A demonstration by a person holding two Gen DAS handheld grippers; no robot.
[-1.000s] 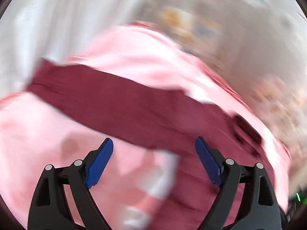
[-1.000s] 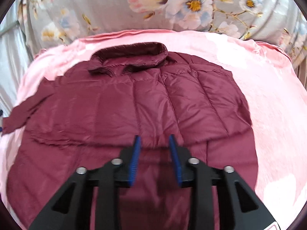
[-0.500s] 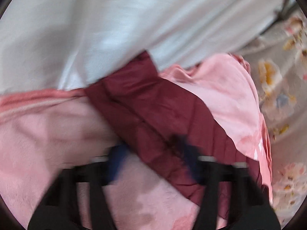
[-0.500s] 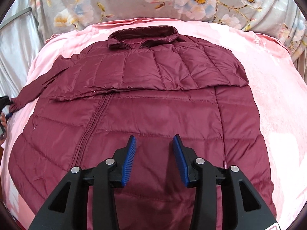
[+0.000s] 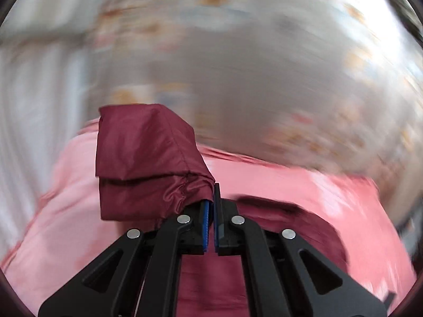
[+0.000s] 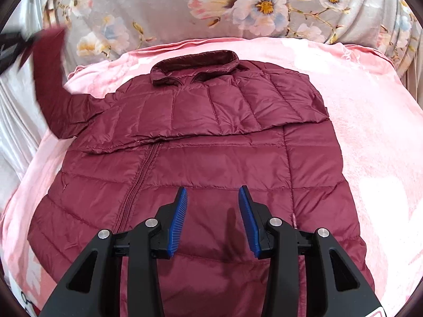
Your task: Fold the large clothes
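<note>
A maroon puffer jacket (image 6: 206, 142) lies front up on a pink blanket (image 6: 370, 137), collar at the far end. Its right sleeve is folded across the chest. My left gripper (image 5: 211, 206) is shut on the cuff of the other sleeve (image 5: 148, 158) and holds it up in the air; in the right wrist view that sleeve (image 6: 50, 79) rises at the far left. My right gripper (image 6: 212, 198) is open and empty, hovering above the jacket's lower body. The left wrist view is blurred by motion.
A grey floral cloth (image 6: 238, 8) hangs behind the blanket. A white curtain (image 6: 15, 111) lies along the left side. The blanket's edge falls away at the far right (image 6: 391, 60).
My left gripper closed on the sleeve cuff and lifted it off the blanket. My right gripper let go, opened and drew back towards the jacket's hem.
</note>
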